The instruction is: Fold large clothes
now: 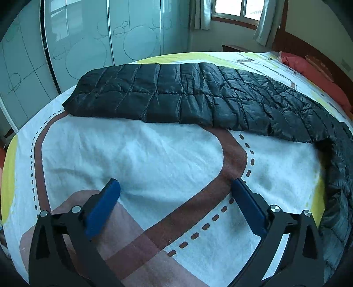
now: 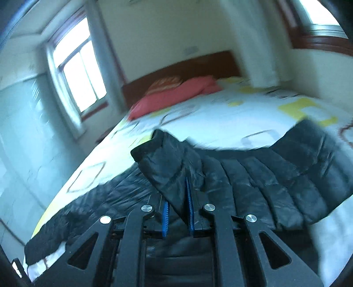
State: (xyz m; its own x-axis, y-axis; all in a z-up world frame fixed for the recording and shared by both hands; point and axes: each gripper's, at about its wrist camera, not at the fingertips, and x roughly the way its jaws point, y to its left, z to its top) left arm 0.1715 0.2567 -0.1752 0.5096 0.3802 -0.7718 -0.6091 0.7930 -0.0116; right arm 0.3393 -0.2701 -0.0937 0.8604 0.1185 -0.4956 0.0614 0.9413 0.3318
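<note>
From the left wrist view, frosted sliding wardrobe doors with circle outlines fill the left wall. To their right a curtained window sits above a dark wooden headboard. The bed sheet is white with brown road-like bands, dashed lines and yellow patches, and a red pillow lies at the far right. The black quilted down jacket stretches across the sheet from left to right, its right end curving toward the camera. The left gripper hovers over bare sheet near the jacket, its blue pads wide apart with nothing between them.

The right wrist view is blurred and tilted. A bright window stands at left, then the headboard and the red pillow, with a second window at upper right. The right gripper has its jaws pressed together on a raised fold of the jacket, which spreads on the sheet below.
</note>
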